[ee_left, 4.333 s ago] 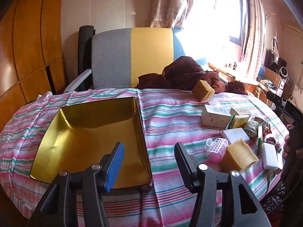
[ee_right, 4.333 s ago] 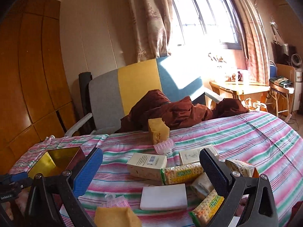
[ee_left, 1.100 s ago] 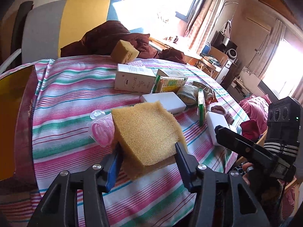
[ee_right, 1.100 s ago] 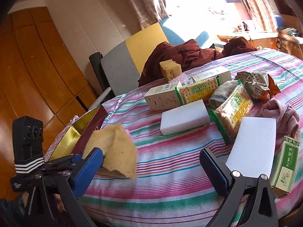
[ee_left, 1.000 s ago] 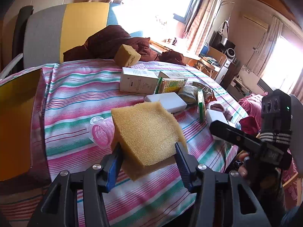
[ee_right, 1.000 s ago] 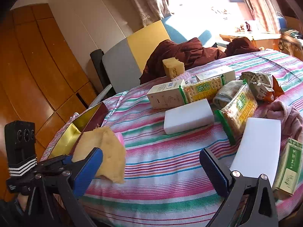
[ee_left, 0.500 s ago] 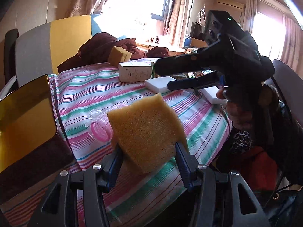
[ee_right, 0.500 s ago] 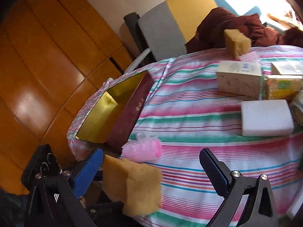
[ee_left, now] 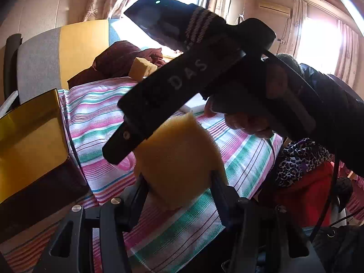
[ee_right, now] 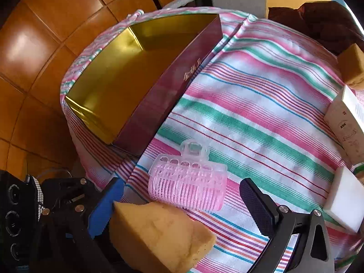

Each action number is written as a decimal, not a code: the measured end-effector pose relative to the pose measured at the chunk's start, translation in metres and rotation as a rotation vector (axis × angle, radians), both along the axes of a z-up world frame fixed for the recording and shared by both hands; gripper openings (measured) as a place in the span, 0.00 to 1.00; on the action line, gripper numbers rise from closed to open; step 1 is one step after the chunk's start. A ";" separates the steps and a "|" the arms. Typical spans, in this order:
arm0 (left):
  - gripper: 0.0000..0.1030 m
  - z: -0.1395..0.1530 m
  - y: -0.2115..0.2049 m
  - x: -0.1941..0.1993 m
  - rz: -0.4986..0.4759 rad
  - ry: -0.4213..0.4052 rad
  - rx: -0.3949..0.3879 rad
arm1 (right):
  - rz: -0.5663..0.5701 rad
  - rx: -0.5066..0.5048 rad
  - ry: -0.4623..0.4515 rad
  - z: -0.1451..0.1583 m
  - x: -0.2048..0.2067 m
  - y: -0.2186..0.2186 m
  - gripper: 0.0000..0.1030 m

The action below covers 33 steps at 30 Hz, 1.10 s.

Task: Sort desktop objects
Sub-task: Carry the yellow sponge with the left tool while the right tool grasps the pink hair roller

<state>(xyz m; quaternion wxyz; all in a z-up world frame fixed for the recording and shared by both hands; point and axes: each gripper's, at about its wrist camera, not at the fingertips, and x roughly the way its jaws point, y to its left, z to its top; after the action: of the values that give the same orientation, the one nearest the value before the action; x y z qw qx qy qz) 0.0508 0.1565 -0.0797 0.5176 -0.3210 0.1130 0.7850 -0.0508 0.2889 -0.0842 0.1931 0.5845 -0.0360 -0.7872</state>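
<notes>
The left claw (ee_left: pixel 178 185) is squeezing a big yellow sponge (ee_left: pixel 179 159) between its two fingers. The sponge is up in the air, above the near edge of the tabletop (ee_right: pixel 261 104), which has a striped cloth of pink, green and white on it.

The right claw (ee_right: pixel 177 195) is wide open with nothing in it. It hangs over a pink hair roller (ee_right: pixel 188 182) that lies flat on the cloth. In the right wrist view, the roller sits between the blue finger pad (ee_right: pixel 102 209) and the black one, but they do not touch it. A hand (ee_left: pixel 245 118) holds the right claw, and from the left wrist view it crosses just above the sponge.

An open box (ee_right: pixel 127 72), gold inside and dark red outside, sits on the left part of the tabletop, near the roller but apart from it. It has nothing in it.

Farther off to the right are a second yellow sponge (ee_right: pixel 352 66), a pale carton (ee_right: pixel 345 122) and a white foam block (ee_right: pixel 345 202). A dark brown cloth (ee_left: pixel 122 56) lies heaped by a chair (ee_left: pixel 61 52) with a grey and yellow back.
</notes>
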 end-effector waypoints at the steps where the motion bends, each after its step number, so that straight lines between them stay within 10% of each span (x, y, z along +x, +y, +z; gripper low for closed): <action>1: 0.54 0.000 0.000 0.000 0.000 -0.002 0.001 | 0.002 0.014 -0.017 -0.004 -0.001 -0.002 0.97; 9: 0.53 -0.002 -0.003 0.000 0.009 -0.003 0.007 | -0.077 -0.015 0.046 0.004 0.009 0.008 0.68; 24: 0.50 0.000 0.000 0.008 0.027 0.026 -0.020 | -0.421 -0.181 0.216 0.009 0.031 0.074 0.67; 33: 0.49 0.007 -0.008 0.005 0.070 -0.011 0.004 | -0.501 -0.069 0.421 0.031 0.067 0.069 0.67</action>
<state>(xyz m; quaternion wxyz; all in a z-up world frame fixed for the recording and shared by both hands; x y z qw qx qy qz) 0.0559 0.1484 -0.0726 0.4911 -0.3281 0.0970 0.8011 0.0160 0.3577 -0.0535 0.0163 0.3752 -0.1645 -0.9121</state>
